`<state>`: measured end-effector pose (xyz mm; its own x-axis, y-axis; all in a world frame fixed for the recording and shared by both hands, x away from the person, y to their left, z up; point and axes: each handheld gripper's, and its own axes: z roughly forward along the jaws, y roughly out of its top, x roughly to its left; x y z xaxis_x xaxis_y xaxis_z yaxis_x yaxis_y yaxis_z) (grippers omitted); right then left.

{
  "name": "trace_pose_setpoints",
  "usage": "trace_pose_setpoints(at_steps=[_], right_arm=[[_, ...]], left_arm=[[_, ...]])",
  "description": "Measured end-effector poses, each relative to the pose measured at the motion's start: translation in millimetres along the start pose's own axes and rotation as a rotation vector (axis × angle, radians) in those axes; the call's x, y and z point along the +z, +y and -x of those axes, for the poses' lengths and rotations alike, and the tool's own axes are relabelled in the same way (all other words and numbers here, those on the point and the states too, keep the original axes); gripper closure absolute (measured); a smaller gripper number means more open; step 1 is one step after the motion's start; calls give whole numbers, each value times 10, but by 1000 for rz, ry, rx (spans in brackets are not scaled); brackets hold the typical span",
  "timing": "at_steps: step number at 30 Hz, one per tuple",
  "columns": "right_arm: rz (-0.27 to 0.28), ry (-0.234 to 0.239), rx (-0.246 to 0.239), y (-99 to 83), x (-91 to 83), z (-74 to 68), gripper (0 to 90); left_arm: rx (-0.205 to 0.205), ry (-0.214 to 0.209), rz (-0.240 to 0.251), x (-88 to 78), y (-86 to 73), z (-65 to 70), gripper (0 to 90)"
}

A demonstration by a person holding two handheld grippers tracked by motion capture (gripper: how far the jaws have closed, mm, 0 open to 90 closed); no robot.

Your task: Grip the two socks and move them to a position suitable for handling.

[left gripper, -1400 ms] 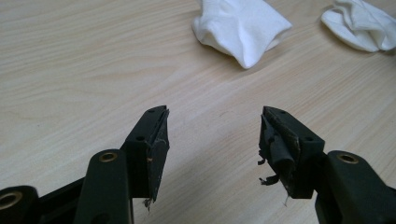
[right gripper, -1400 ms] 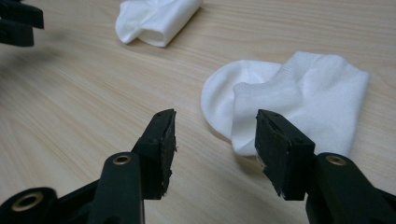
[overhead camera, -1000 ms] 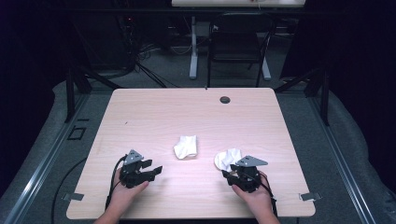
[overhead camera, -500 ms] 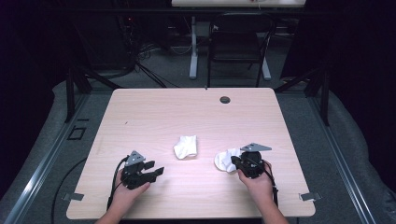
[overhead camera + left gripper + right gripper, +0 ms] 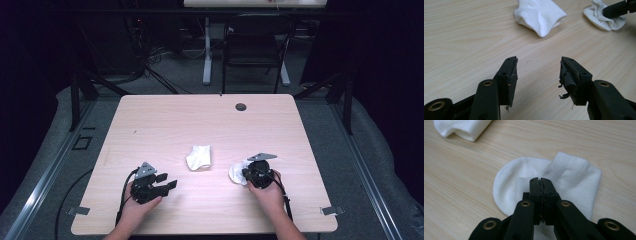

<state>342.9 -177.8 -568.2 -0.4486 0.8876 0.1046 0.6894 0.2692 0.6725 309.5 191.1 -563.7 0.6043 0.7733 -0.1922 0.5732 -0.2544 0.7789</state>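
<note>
The high view looks forward and down from above the person's side, taking in the whole worktop [image 5: 210, 120]. Each gripper view sits low and close over the wood, looking along its own tongs; both share the folded sock [image 5: 537, 13] and the flat sock [image 5: 564, 182].

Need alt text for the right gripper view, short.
The right gripper, its two black jaws shut together, is over a flattened white sock on a light wooden table; whether it pinches the fabric is unclear. A second white sock lies at the upper left corner.
</note>
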Motion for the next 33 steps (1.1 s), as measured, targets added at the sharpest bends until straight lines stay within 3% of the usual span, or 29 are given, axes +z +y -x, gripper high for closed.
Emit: trace_pose_setpoints(at_steps=[8, 17, 22, 27, 33], right_arm=[[-9, 30, -3, -46, -7, -60, 885], [-41, 67, -41, -75, -27, -257, 873], [-53, 74, -50, -79, -28, -352, 869], [-54, 79, -54, -83, -28, -434, 865], [-50, 75, -46, -99, -13, -558, 863]], left_arm=[[2, -1, 4, -3, -1, 10, 479], [7, -1, -3, 6, -4, 38, 480], [13, 27, 12, -3, -6, 62, 479], [25, 28, 15, 3, -8, 79, 480], [76, 88, 15, 27, -17, 178, 496]])
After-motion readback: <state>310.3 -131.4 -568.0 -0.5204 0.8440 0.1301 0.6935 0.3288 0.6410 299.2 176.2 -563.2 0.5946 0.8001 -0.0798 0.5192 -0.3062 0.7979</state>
